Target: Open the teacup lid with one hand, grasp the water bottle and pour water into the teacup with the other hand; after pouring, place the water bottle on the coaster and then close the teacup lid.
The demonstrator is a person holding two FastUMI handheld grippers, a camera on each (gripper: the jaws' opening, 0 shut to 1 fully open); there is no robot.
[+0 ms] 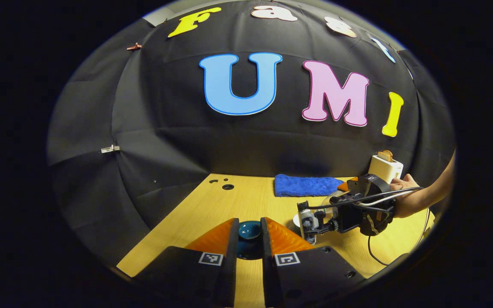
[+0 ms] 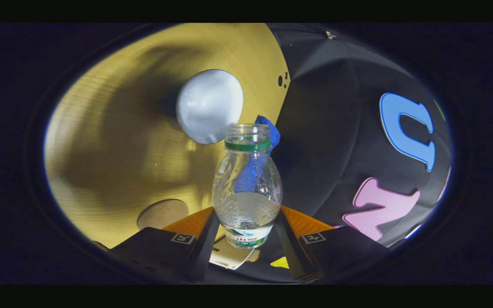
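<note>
In the left gripper view my left gripper (image 1: pixel 249 241) is shut on the dark teal teacup lid (image 1: pixel 249 231) and holds it over the wooden table (image 1: pixel 212 214). To its right a hand holds my right gripper (image 1: pixel 315 224), tipped over the white teacup (image 1: pixel 296 220). In the right gripper view my right gripper (image 2: pixel 246 224) is shut on a clear, uncapped water bottle (image 2: pixel 246 184) with a green neck ring, partly filled. Its mouth points toward the open white teacup (image 2: pixel 209 106) but stands apart from it. A round cork coaster (image 2: pixel 163 214) lies on the table near the left finger.
A folded blue cloth (image 1: pixel 304 186) lies at the back of the table, also seen behind the bottle's neck as the cloth (image 2: pixel 270 128). A white toaster (image 1: pixel 385 167) with toast stands at the back right. Small holes (image 1: pixel 227 186) mark the table's far left.
</note>
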